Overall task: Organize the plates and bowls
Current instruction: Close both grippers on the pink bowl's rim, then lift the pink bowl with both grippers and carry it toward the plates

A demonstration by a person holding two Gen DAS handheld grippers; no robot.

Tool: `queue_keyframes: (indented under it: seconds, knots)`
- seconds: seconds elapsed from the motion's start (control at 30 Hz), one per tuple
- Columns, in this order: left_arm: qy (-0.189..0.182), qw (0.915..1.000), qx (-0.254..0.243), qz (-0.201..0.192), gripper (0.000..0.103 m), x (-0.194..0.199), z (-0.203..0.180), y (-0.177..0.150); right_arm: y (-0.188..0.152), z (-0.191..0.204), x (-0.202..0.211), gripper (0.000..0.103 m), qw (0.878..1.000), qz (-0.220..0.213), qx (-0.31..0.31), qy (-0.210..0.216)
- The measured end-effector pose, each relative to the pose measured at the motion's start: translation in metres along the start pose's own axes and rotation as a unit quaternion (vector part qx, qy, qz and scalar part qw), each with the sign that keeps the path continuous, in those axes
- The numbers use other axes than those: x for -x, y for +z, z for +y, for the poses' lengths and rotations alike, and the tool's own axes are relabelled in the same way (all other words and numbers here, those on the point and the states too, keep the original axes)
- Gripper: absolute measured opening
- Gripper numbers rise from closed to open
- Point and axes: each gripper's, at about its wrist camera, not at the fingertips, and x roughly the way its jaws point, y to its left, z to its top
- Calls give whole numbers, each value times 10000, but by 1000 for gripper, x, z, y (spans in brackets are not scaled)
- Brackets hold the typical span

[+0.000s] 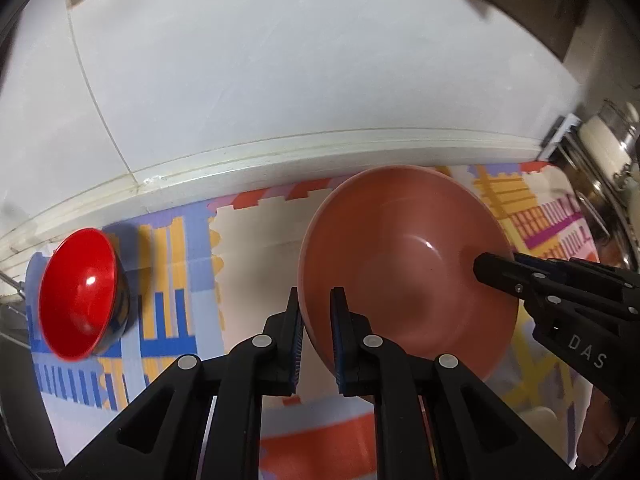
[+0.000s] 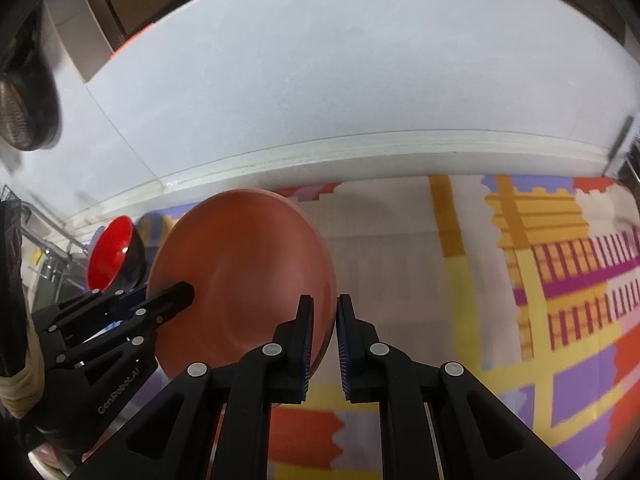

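Note:
A large terracotta-pink bowl (image 1: 404, 264) is held tilted over the patterned mat, its opening turned toward both cameras. My left gripper (image 1: 314, 312) is shut on its near left rim, one finger inside and one outside. My right gripper (image 2: 323, 320) is shut on the opposite rim of the same bowl (image 2: 240, 280). In the left wrist view the right gripper (image 1: 500, 266) reaches in from the right. In the right wrist view the left gripper (image 2: 180, 298) comes in from the left. A smaller bowl (image 1: 76, 292), red inside and black outside, lies tipped on the mat at the left (image 2: 110, 254).
A colourful patterned mat (image 2: 540, 280) covers the counter, which ends at a white ledge and tiled wall (image 1: 280, 80). Metal pots (image 1: 612, 152) stand at the far right. A wire rack (image 2: 48, 248) stands at the far left beyond the red bowl.

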Motion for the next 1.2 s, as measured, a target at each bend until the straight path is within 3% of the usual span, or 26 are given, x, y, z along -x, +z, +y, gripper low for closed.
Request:
queue_keyframes:
  seconds: [0.37,0.7,1.2]
  knots:
    - [-198,9991,-290,-224,14,50,-35,-32,-47,-9,61,13,9997,-170,-135,-134]
    - [-508,9974,-514,-41,15,70,-70,-68,-92,-23,102,13,9985,-171,-371,-356]
    - [-712,9920,-948,427,17,68,-110,-113,-142,-48,116,14,9957,81,-759,-522]
